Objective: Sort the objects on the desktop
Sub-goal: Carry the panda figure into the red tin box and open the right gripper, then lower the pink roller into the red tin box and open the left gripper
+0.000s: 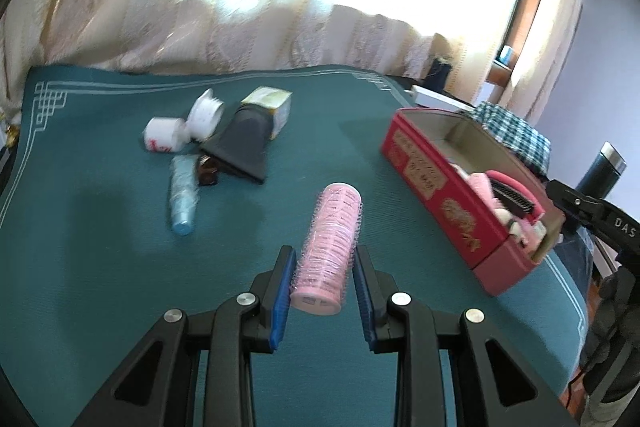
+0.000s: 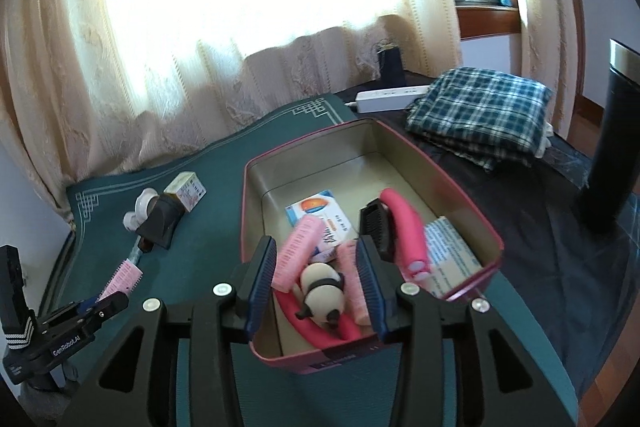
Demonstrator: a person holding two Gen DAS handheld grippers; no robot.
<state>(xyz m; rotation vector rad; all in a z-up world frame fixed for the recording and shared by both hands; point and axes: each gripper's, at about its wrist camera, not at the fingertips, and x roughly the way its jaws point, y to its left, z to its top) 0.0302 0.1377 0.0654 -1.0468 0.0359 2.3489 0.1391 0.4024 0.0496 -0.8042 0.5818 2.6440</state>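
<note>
Teal woven mat (image 1: 100, 267), bristly pink cylindrical roller (image 1: 330, 247)

Counted items

Three pink hair rollers (image 1: 329, 250), one red tin (image 2: 460, 301), one panda toy (image 2: 322, 291), two white bottles (image 1: 162, 140), one blue tube (image 1: 183, 201).

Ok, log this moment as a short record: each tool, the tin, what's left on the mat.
left tool: shut on pink hair roller, above the mat
right tool: open, empty, over the tin
red tin: holds pink rollers, panda toy, black comb, boxes
green mat: blue tube, white jars, black nozzle, small box
</note>
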